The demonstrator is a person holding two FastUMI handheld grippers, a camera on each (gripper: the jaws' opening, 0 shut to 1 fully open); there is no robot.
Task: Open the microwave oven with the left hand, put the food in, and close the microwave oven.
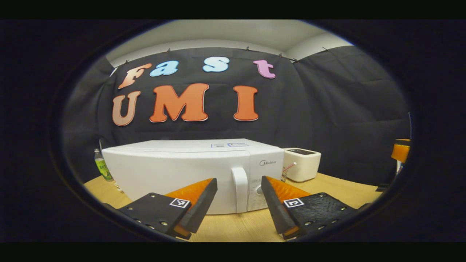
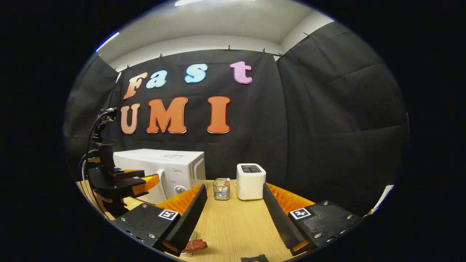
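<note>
A white microwave oven (image 1: 174,171) stands on the wooden table with its door shut and a vertical handle (image 1: 239,189) near its right side. My left gripper (image 1: 239,191) is open just in front of that handle, one finger on each side of it in the view, not touching. In the right gripper view the microwave oven (image 2: 171,169) sits at the left with the left gripper (image 2: 140,183) before its front. My right gripper (image 2: 235,203) is open above the table. A reddish-brown piece of food (image 2: 195,245) lies on the table under its left finger.
A white toaster (image 2: 250,181) and a small wire-frame glass holder (image 2: 221,189) stand behind on the wooden table (image 2: 233,222). A green bottle (image 1: 103,165) stands left of the microwave. A small dark object (image 2: 255,258) lies at the table's near edge.
</note>
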